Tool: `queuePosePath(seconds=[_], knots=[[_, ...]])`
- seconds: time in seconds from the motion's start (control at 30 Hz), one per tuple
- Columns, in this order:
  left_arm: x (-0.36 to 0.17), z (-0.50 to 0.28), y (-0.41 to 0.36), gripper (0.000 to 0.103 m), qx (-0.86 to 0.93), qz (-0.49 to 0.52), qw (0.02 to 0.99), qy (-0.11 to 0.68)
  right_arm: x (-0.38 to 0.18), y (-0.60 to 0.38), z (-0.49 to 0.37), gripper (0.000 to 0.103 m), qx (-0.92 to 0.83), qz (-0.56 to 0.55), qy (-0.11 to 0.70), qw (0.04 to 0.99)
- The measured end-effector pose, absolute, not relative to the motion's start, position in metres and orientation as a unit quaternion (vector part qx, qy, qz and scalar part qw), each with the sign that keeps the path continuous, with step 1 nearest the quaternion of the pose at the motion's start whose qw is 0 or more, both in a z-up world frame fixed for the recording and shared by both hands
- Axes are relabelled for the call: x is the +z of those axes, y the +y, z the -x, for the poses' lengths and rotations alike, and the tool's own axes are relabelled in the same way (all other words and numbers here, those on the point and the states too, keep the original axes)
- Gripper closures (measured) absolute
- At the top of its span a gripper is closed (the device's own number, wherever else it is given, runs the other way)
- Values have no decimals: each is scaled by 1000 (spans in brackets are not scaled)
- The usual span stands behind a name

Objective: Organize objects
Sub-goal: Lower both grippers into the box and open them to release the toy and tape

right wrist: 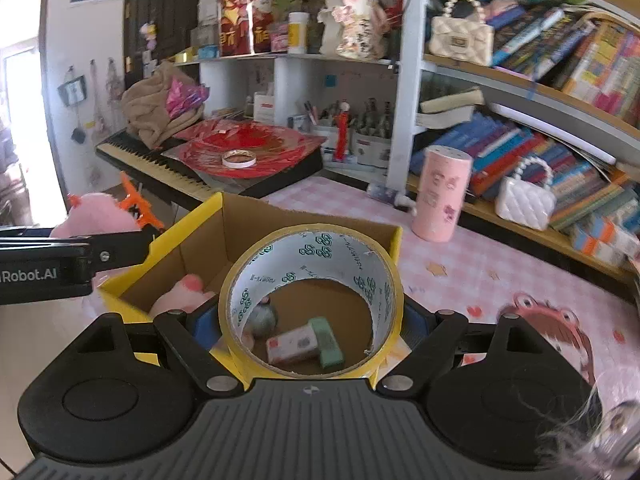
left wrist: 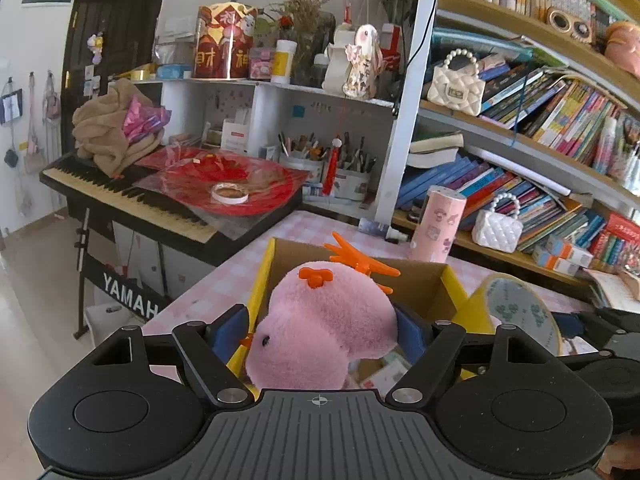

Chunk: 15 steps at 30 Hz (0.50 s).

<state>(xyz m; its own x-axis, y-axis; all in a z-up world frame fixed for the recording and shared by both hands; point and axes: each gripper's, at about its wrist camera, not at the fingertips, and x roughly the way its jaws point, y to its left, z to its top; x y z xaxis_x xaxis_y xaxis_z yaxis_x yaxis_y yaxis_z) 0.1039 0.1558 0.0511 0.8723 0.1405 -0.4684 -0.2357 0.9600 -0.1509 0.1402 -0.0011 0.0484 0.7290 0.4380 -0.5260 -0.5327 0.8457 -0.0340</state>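
Observation:
My left gripper (left wrist: pixel 320 332) is shut on a pink plush toy (left wrist: pixel 320 328) with orange antlers, held over the open yellow cardboard box (left wrist: pixel 412 284). My right gripper (right wrist: pixel 310 320) is shut on a yellow roll of tape (right wrist: pixel 310 300), held over the same box (right wrist: pixel 248 220). Through the roll I see small items on the box floor: a white and green block (right wrist: pixel 316 342) and a grey ball (right wrist: pixel 262 318). A pink plush part (right wrist: pixel 180 294) lies inside the box at the left. The left gripper with its plush (right wrist: pixel 96 216) shows at the left of the right wrist view. The tape roll also shows in the left wrist view (left wrist: pixel 520 312).
The box stands on a pink checked tablecloth (right wrist: pixel 460 264). A pink cylinder (right wrist: pixel 440 194) and a white quilted purse (right wrist: pixel 524 202) stand by the bookshelf (right wrist: pixel 540 80). A Yamaha keyboard (left wrist: pixel 132 200) with red sheets and a tape ring (left wrist: pixel 230 193) is behind. A frog-face item (right wrist: pixel 548 320) lies at right.

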Motion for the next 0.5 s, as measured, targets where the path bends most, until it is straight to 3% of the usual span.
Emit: queuePosePath(seconds=[0.3,0.5], knots=[[36,-179,163,25,112,111,949,272,19,42,-220,18,334,215,266,879],[20,-214,163,25,106,100,938,313,-8,68,-256,18,370,288,313,826]])
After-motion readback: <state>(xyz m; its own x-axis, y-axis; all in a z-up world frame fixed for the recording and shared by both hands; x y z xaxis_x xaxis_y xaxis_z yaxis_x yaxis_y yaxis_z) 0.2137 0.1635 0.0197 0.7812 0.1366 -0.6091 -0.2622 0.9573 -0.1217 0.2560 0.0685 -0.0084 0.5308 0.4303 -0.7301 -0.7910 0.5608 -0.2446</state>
